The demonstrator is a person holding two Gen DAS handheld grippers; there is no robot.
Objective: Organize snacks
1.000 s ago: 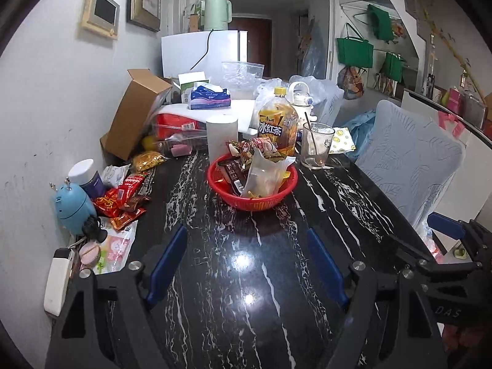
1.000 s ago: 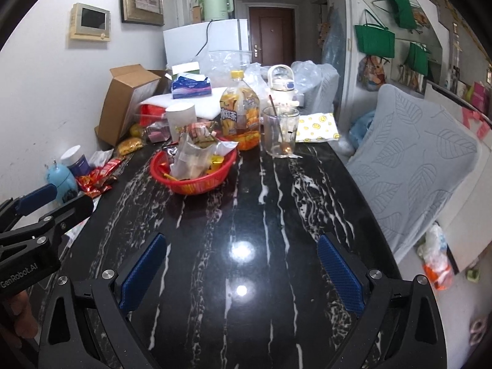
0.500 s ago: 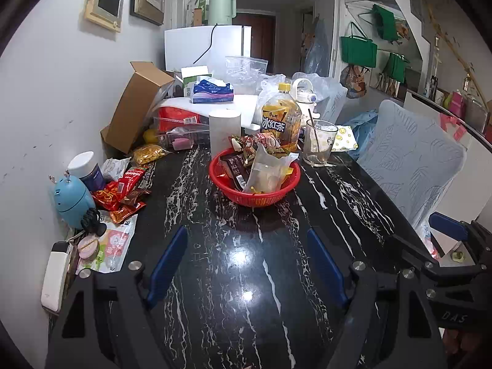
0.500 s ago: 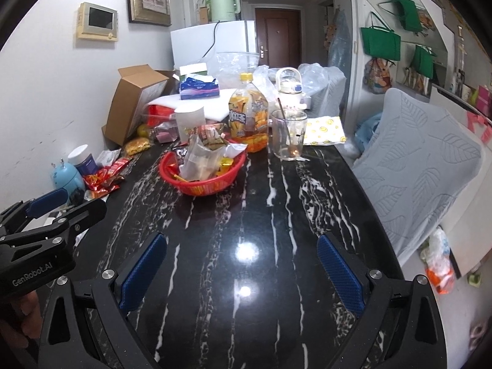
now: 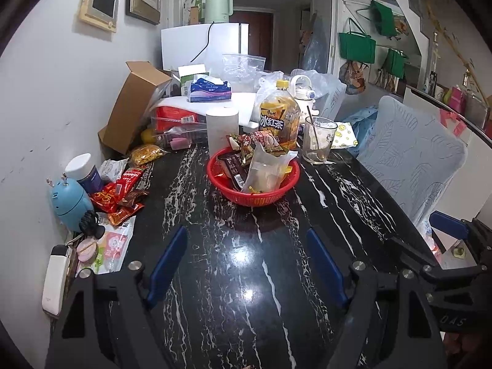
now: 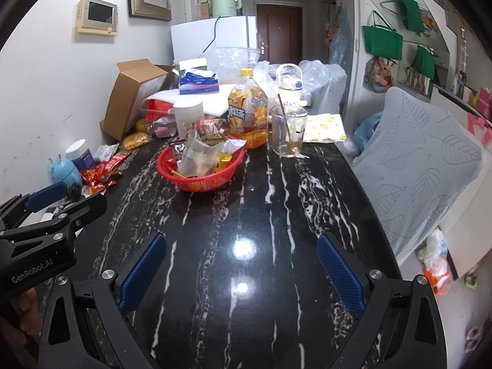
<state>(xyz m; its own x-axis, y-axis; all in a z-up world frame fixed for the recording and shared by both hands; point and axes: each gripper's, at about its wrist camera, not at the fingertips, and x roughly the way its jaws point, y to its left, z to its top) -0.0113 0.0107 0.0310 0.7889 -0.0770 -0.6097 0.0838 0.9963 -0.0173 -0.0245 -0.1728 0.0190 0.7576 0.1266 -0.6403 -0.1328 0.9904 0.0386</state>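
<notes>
We hold both grippers low over the near end of a black marble table (image 5: 246,276), and nothing lies between them and the snacks. The left gripper (image 5: 246,264) has its blue-padded fingers (image 5: 167,264) spread wide with only bare tabletop between them; the right gripper (image 6: 243,270) is spread the same way and grips nothing.

The red basket (image 5: 267,195) sits mid-table, already loaded with a clear plastic pouch (image 5: 264,172) and dark wrapped bars (image 5: 233,169). Just behind it stand a white paper roll (image 5: 222,129), a big bottle of iced tea (image 5: 279,120) and a glass cup (image 5: 316,140) with a spoon in it. The loose snacks lie along the wall at our left: red snack packets (image 5: 118,190), a yellow bag of crisps (image 5: 146,153), and a pink-and-white packet (image 5: 112,246) nearer to us. Crowded among them are a blue round gadget (image 5: 69,200), a white-capped jar (image 5: 86,170) and a white power bank (image 5: 55,279). A tilted cardboard box (image 5: 135,104) leans against the wall farther back, beside a blue tissue pack (image 5: 210,90). A grey leaf-patterned chair back (image 6: 421,160) lines the table's right edge.

Compared with a second ago, both views sit slightly farther back and higher, so the basket looks a little more distant; the finger spread and the table's contents are unchanged.
</notes>
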